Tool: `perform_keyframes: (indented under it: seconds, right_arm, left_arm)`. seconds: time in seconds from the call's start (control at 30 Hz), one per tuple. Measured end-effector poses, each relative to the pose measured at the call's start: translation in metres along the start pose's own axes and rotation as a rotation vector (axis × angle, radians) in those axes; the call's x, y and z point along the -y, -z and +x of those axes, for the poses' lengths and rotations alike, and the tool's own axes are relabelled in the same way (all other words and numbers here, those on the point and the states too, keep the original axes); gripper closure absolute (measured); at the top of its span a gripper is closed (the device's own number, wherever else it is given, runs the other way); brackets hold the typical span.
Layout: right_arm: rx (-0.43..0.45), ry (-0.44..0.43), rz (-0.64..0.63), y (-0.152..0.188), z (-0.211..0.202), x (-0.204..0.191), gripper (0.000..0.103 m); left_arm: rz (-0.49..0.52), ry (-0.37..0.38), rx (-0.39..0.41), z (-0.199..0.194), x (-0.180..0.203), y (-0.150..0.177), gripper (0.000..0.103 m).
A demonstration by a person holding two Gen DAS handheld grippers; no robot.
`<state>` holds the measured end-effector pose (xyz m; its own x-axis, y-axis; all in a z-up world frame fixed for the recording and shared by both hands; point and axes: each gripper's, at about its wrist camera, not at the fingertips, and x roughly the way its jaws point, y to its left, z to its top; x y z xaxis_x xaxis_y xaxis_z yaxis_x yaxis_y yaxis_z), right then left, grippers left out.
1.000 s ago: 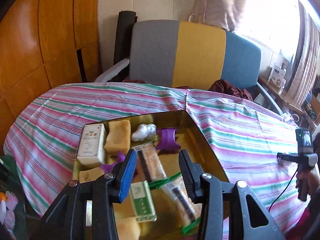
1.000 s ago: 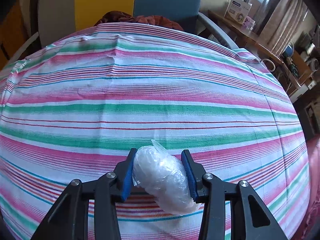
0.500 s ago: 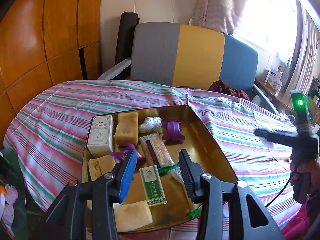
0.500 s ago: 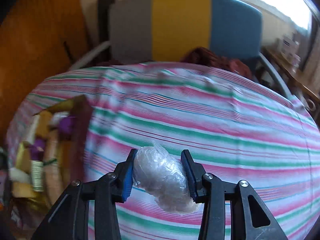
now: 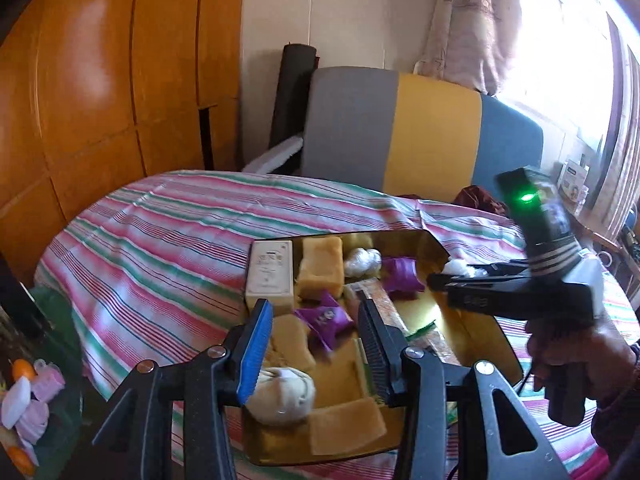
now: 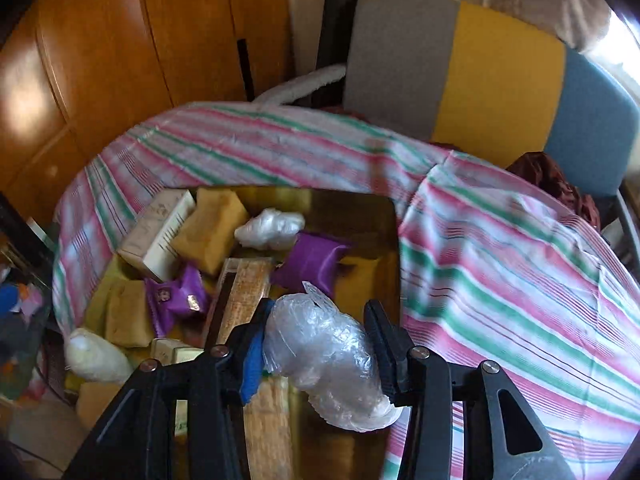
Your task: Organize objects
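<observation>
A gold tray lies on the striped tablecloth, holding a white box, yellow sponge blocks, purple packets, snack bars and plastic-wrapped bundles. My right gripper is shut on a clear plastic-wrapped white bundle and holds it above the tray's right side. It also shows in the left wrist view, over the tray's far right corner. My left gripper is open and empty above the tray's near end.
The striped cloth covers the round table. A grey, yellow and blue chair stands behind it, with a dark red cloth on its seat. A wooden cabinet is at the left. Small items lie low at the left.
My right gripper has swung left with the bundle, from the bare cloth to above the tray. My left gripper has drawn back and up, so more of the tray shows.
</observation>
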<state>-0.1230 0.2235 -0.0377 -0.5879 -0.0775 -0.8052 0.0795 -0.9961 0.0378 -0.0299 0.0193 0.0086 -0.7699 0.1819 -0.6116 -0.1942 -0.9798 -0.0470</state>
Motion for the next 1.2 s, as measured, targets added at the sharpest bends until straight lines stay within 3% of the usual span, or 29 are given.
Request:
perform_keyframes:
  seconds: [0.1,0.17,0.2,0.27,0.33,0.47,0.57,0.77,1.03,1.2]
  right_arm:
    - [-0.025,0.006,-0.014,-0.002,0.019,-0.006,0.052]
    - [-0.032,0.02,-0.009,-0.003,0.025,-0.006,0.046]
    - [-0.031,0.018,-0.006,-0.003,0.026,-0.006,0.042]
    - [-0.024,0.017,-0.01,-0.001,0.024,-0.006,0.035]
    - [-0.011,0.029,-0.018,0.003,0.017,-0.006,0.035]
    - [0.024,0.054,0.016,0.011,0.0,-0.007,0.022]
    - [0.049,0.089,0.051,0.021,-0.018,-0.008,0.018]
    - [0.113,0.139,0.146,0.053,-0.055,-0.006,0.013]
    - [0.124,0.198,0.156,0.087,-0.073,-0.009,0.012]
    - [0.141,0.225,0.144,0.088,-0.081,-0.014,0.012]
  left_arm:
    - [0.006,-0.024,-0.015,0.004,0.0,0.002,0.055]
    - [0.006,-0.053,-0.03,0.008,0.001,0.004,0.043]
    - [0.0,-0.06,-0.033,0.009,0.001,0.005,0.042]
    - [-0.016,-0.048,-0.023,0.007,-0.001,0.007,0.041]
    - [-0.034,-0.048,-0.012,0.004,-0.002,0.008,0.041]
    - [-0.027,-0.105,0.015,0.001,0.001,0.008,0.041]
    - [-0.038,-0.114,0.018,-0.002,0.002,0.009,0.041]
    - [-0.102,-0.052,-0.035,0.001,0.002,0.018,0.042]
    - [-0.051,-0.064,0.052,-0.015,0.015,0.025,0.042]
    - [-0.062,-0.069,0.073,-0.019,0.011,0.023,0.042]
